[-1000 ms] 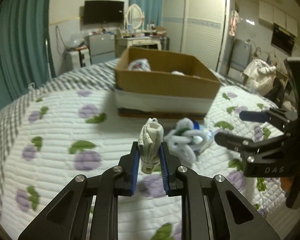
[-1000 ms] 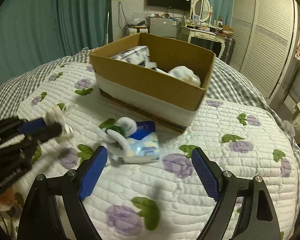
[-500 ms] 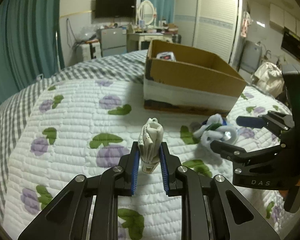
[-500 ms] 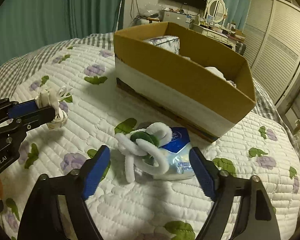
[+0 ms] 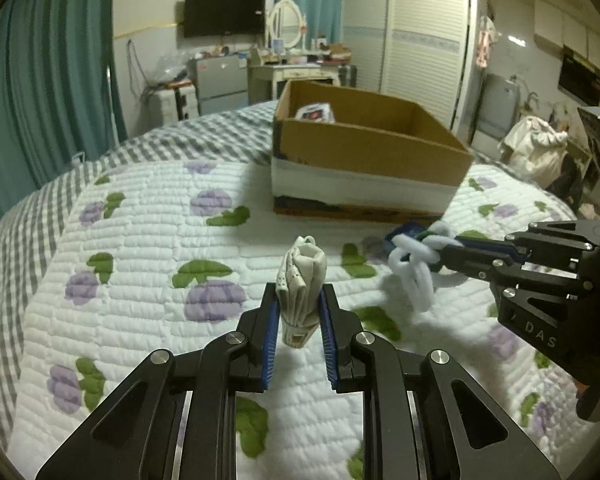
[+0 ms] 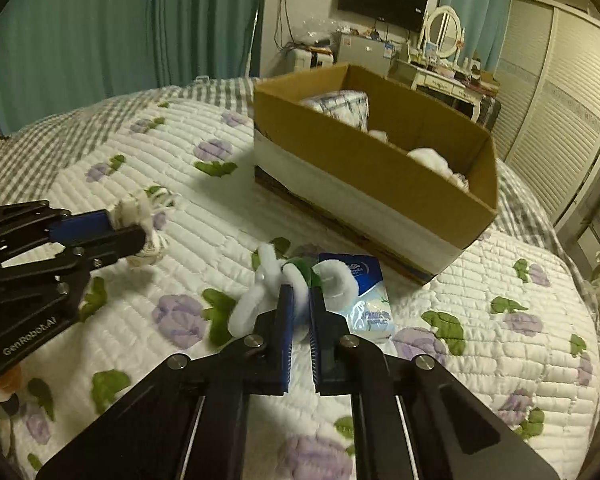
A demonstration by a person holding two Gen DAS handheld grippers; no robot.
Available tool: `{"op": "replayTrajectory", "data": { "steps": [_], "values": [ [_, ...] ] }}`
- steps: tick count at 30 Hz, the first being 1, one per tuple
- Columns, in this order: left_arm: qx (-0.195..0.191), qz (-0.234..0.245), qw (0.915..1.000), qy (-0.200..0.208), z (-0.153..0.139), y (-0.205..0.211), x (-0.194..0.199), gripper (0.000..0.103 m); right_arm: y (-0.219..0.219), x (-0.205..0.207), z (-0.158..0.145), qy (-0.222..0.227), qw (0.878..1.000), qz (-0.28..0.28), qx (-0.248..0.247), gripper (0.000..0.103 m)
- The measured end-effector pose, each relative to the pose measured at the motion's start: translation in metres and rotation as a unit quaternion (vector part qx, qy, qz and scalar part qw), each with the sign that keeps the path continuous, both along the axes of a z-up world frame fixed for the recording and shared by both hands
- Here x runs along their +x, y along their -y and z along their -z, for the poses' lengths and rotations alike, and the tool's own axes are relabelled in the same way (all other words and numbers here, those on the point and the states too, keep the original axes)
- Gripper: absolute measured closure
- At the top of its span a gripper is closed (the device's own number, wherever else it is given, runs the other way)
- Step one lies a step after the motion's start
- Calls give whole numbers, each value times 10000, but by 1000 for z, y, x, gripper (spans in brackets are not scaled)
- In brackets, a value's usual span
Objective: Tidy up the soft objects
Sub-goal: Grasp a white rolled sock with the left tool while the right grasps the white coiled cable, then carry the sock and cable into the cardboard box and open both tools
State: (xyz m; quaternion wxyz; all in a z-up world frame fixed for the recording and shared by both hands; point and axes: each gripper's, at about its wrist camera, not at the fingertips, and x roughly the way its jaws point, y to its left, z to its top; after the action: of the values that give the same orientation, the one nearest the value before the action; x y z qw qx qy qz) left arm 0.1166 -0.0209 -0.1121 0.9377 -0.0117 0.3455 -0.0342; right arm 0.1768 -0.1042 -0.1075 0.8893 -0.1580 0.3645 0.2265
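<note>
While my left gripper pinches a rolled cream sock upright between its 2 blue pads, held above the quilt, my right gripper is pressed tight on a white fuzzy loop bundle with a green piece in it. That bundle sits just beside a blue tissue pack lying on the quilt. Beyond both stands the cardboard box, holding a plaid bundle and white soft items.
</note>
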Motion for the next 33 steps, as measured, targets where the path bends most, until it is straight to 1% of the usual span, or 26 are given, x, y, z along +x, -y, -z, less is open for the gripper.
{"op": "replayTrajectory", "data": {
  "steps": [4,12,15,19,21,25,29,32,33],
  "values": [
    [-32,77,9999,128,-18,6,-17,84,6,-17,-21,121,9997,57,184,96],
    [-140,212,9987,434,-64,16,-48,84,14,-59,-76,487,9965,161,667,96],
    [-110,241,9981,559,-80,19,-53,84,17,-73,-101,711,9936,202,858,96],
    [-19,287,9968,751,-105,23,-51,84,20,-79,-125,906,9910,220,963,96],
    [38,309,9954,905,-119,26,-45,84,22,-78,-136,1005,9898,224,989,96],
    [29,346,9938,1055,-137,30,-24,84,26,-63,-162,1253,9864,278,1025,96],
    [103,371,9920,1202,-149,36,11,84,31,-29,-187,1411,9820,410,1189,96],
    [86,396,9908,1291,-151,39,42,84,33,-1,-197,1549,9785,509,1263,96],
    [80,398,9907,1297,-151,40,58,84,33,9,-198,1572,9779,537,1273,96]
  ]
}}
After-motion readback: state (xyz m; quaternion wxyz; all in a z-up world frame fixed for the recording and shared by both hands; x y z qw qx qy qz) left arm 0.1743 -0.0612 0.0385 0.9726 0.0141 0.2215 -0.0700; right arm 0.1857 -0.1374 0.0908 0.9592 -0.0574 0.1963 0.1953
